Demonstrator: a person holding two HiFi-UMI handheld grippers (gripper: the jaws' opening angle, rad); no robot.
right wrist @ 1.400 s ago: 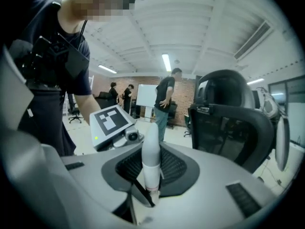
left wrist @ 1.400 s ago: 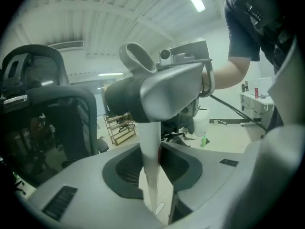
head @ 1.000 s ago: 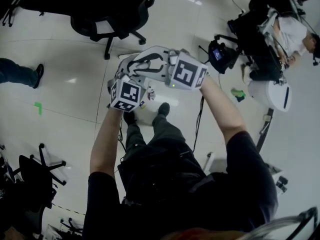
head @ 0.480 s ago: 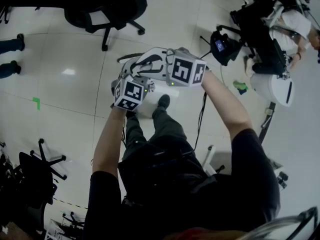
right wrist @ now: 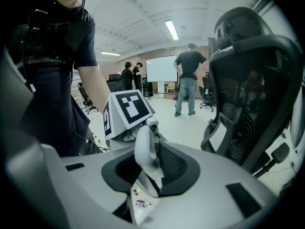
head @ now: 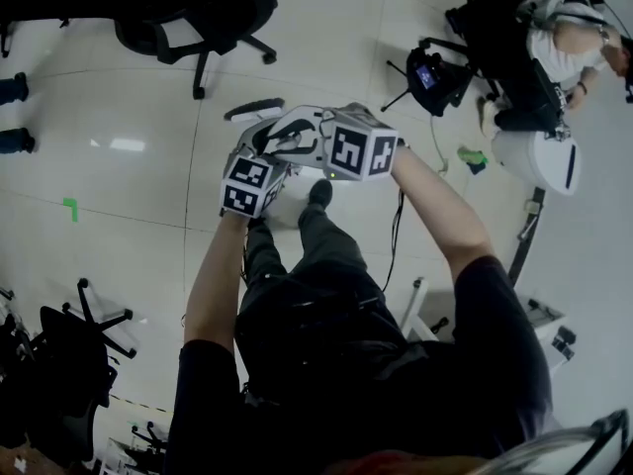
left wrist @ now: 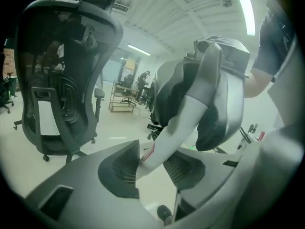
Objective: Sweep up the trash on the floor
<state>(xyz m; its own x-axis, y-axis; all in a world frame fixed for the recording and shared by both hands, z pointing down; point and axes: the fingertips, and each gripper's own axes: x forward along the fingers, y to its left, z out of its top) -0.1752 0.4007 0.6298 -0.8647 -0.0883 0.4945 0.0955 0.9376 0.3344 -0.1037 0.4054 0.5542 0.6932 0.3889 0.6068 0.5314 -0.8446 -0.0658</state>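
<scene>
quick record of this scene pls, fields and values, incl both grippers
left gripper: jaws have just been opening, now wide; handle between them, not clamped
right gripper: shut on the handle
handle: pale, runs from one gripper to the other
grippers: close together in front of the person
chair: black, on the floor ahead of the left gripper
bystanders: standing far across the room
</scene>
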